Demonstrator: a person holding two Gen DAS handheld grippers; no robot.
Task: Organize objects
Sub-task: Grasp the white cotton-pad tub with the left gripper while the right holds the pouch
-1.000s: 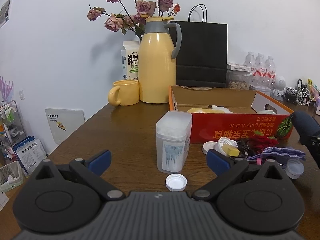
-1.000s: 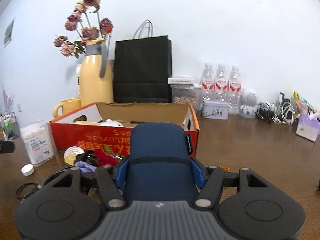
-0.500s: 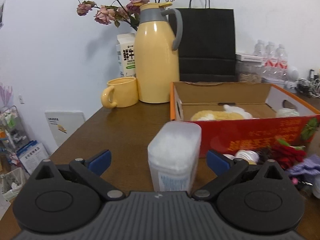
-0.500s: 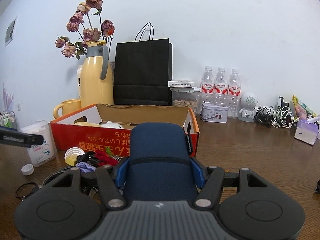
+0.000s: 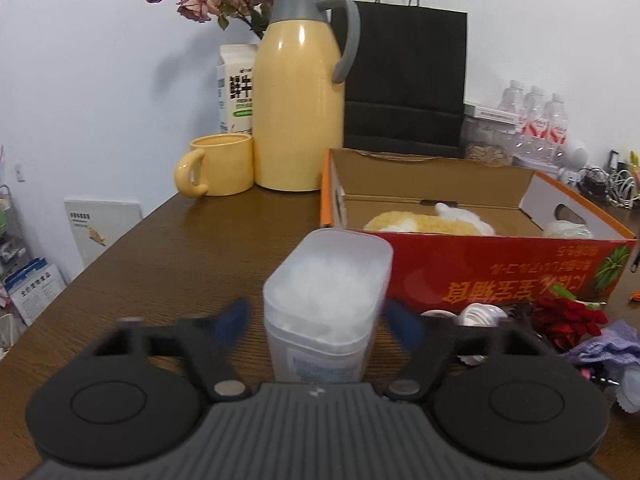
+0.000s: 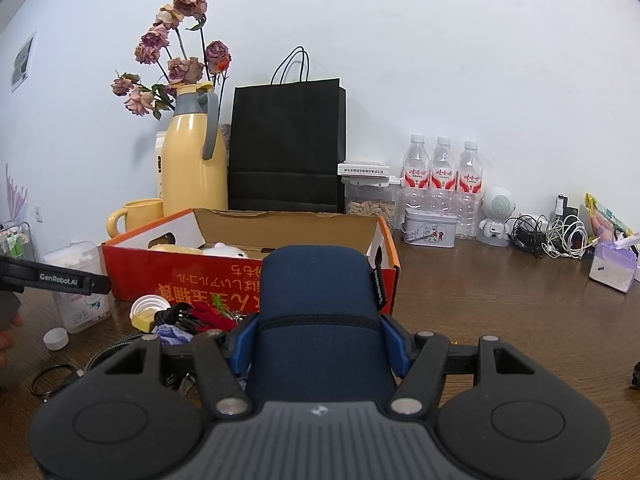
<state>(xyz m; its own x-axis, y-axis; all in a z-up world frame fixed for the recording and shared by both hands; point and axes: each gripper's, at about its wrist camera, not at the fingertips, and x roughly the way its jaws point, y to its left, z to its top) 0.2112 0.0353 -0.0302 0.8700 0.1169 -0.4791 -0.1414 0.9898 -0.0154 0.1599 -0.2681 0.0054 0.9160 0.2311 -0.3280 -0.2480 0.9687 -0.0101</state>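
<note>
A clear plastic tub of cotton swabs (image 5: 326,280) stands upright on the brown table, just left of the red cardboard box (image 5: 480,276). My left gripper (image 5: 316,316) straddles the tub and its jaws are closing; the blurred blue pads sit close to the tub's sides, with a slim gap on the left. In the right wrist view one of its black fingers (image 6: 56,280) crosses in front of the tub (image 6: 76,258). My right gripper (image 6: 320,340) is shut on a dark blue pouch (image 6: 316,288), held in front of the box (image 6: 180,276).
A small white cap (image 6: 56,338) lies by the tub. Lids, a red flower and purple cloth (image 5: 568,316) pile up before the box. A yellow thermos (image 5: 300,100), mug (image 5: 220,164), black bag (image 6: 286,148) and bottles (image 6: 440,176) line the wall. The table's edge runs at left.
My left gripper has moved forward until the swab tub stands between its fingers, and its jaws have narrowed from wide open. The right gripper and pouch have not moved.
</note>
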